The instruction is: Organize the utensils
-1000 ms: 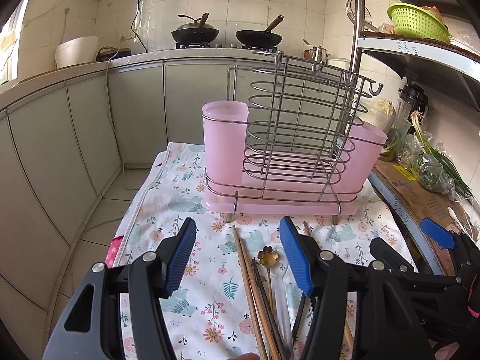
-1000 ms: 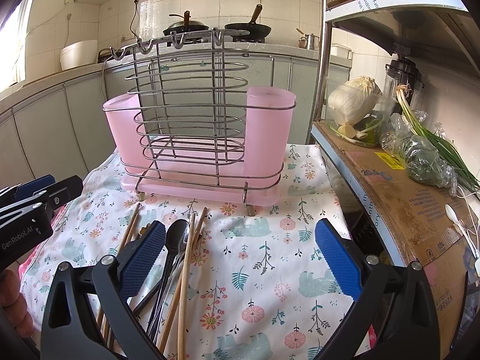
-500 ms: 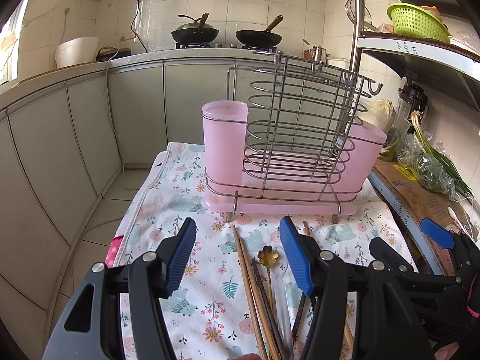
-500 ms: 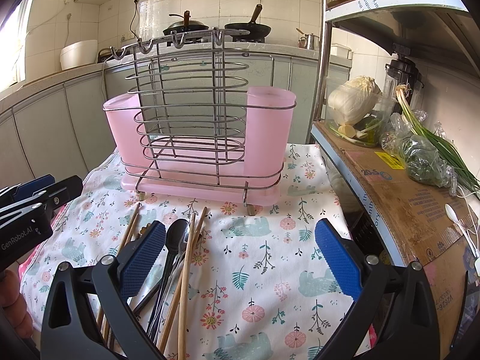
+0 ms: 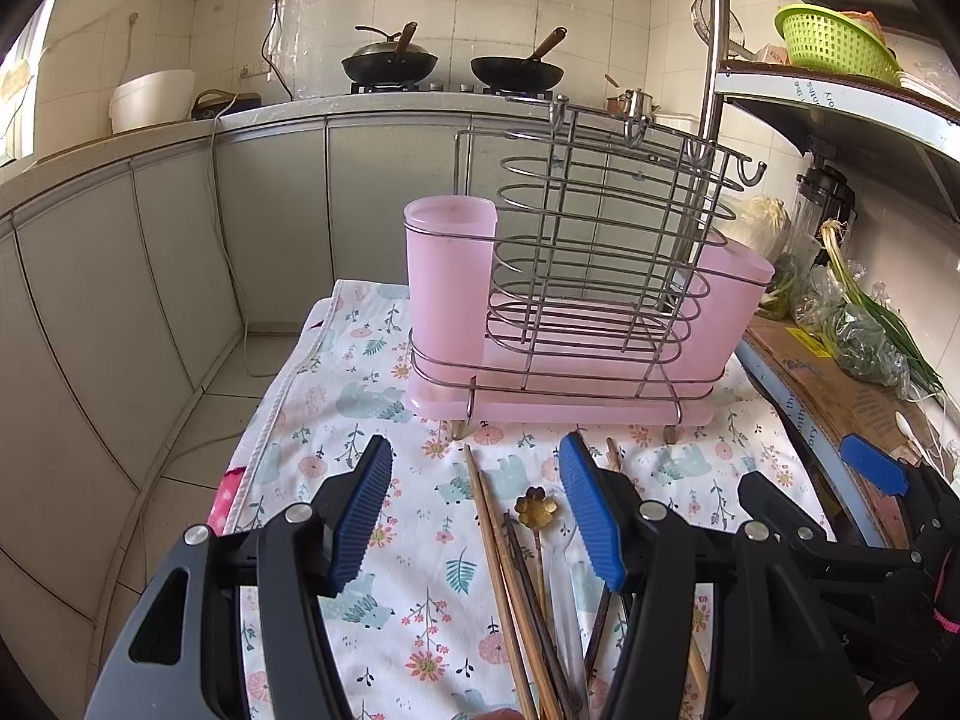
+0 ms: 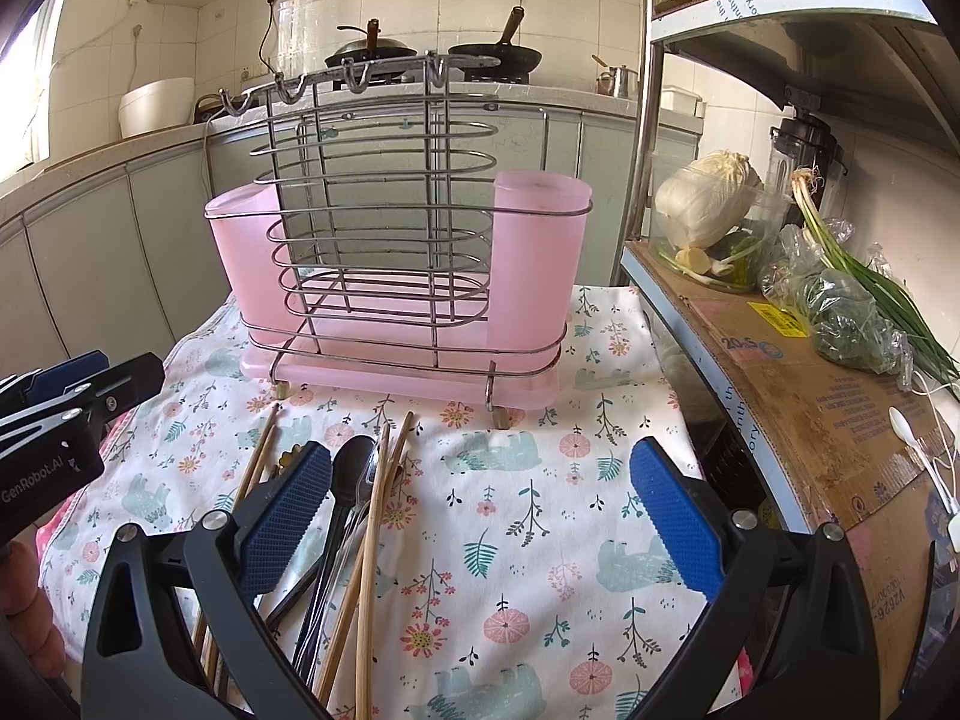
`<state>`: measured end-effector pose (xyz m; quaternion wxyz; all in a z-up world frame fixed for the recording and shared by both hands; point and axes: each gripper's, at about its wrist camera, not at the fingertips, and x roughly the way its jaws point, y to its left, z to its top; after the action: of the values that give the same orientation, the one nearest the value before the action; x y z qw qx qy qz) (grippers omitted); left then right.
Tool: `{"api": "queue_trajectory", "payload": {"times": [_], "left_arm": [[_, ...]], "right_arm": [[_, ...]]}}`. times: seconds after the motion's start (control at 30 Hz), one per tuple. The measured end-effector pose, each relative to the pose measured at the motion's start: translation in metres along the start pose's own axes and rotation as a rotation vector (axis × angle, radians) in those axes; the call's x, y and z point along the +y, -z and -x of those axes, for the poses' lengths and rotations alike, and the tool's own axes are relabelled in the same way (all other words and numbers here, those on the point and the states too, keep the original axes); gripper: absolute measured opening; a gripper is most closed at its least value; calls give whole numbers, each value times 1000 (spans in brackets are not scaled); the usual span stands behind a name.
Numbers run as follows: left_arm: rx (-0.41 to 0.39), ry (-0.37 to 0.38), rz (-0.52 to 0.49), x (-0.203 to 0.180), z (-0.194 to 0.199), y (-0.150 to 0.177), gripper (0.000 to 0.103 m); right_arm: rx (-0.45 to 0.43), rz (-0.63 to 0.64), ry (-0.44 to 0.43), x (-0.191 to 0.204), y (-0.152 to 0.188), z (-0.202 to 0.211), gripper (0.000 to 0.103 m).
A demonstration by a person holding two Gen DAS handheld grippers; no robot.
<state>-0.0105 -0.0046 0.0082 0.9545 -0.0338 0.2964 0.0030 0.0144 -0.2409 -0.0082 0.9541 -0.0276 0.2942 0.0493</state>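
Observation:
A wire utensil rack (image 5: 588, 276) (image 6: 384, 240) with a pink cup at each end stands on a floral cloth (image 5: 360, 396) (image 6: 540, 480). A pile of wooden chopsticks (image 5: 498, 546) (image 6: 369, 534), a black spoon (image 6: 351, 468) and a gold flower-handled spoon (image 5: 534, 507) lies in front of the rack. My left gripper (image 5: 477, 510) is open and empty above the pile. My right gripper (image 6: 480, 516) is open and empty, the pile by its left finger.
A shelf unit on the right holds a cardboard sheet (image 6: 810, 396), cabbage (image 6: 708, 198), bagged greens (image 6: 852, 306) and a green basket (image 5: 834, 42). Behind are grey cabinets (image 5: 270, 210) and two woks (image 5: 390, 63) on the stove. The cloth's left edge drops to the tiled floor.

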Motion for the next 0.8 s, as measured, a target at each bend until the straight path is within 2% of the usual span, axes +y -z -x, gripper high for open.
{"api": "queue_trajectory", "payload": {"times": [0.8], "left_arm": [[79,24,75,29,-24,2,56]], "right_arm": [[50,13,-32,8,4,-12,100]]}}
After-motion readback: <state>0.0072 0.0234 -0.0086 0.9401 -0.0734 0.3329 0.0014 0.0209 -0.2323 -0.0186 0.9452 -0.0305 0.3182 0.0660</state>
